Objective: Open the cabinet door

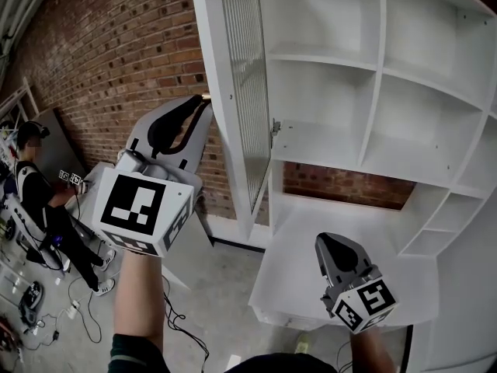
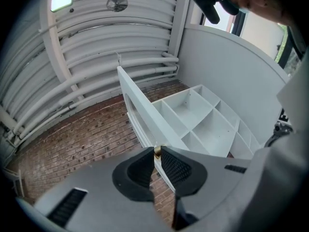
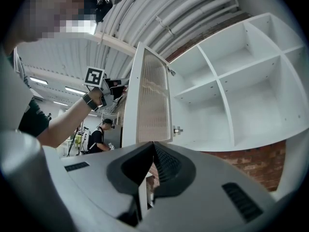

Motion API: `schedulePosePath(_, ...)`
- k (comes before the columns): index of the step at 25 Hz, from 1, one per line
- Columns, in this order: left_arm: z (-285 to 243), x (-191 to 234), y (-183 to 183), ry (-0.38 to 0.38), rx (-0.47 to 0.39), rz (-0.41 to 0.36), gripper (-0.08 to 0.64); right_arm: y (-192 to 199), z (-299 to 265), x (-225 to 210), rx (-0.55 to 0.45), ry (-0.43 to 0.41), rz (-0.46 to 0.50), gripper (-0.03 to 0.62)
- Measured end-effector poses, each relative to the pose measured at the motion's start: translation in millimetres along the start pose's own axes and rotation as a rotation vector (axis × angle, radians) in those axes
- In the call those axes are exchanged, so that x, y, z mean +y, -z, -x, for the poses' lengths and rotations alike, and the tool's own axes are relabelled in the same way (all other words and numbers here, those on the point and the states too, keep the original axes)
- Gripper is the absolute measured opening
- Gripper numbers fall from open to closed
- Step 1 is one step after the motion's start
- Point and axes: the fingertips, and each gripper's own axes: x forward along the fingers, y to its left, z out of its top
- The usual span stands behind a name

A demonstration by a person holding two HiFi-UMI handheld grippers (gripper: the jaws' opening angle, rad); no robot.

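Observation:
The white cabinet door with its ribbed glass panel stands swung wide open, edge-on to me, and also shows in the left gripper view and the right gripper view. My left gripper is at the door's free edge, shut on a small brass door knob. Behind the door the bare white shelves lie exposed. My right gripper hangs lower, over the white lower unit, shut with nothing between its fingers.
A brick wall runs left of the cabinet. A person sits at far left among cables on the floor. The lower unit's white top juts out beneath the shelves. A door hinge sits at mid height.

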Motion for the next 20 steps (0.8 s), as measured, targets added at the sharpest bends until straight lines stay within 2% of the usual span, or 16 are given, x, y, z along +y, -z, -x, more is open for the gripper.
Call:
schedulePosePath(5, 7, 22, 17, -0.053, 0.021, 0.042, 0.031, 1, 2, 8, 0.003, 0.001, 0.002, 0.003)
schedulePosePath(12, 25, 27, 22, -0.086, 0.011, 0.086, 0.031, -2, 9, 20, 0.000, 0.018, 0.012, 0.003)
schedulePosePath(16, 44, 16, 25, -0.082, 0.006, 0.134, 0.031, -2, 13, 22, -0.002, 0.041, 0.020, 0.003)
schedulePosePath(20, 57, -8, 35, -0.053, 0.031, 0.139, 0.028, 1, 17, 22, 0.003, 0.062, 0.023, 0.003)
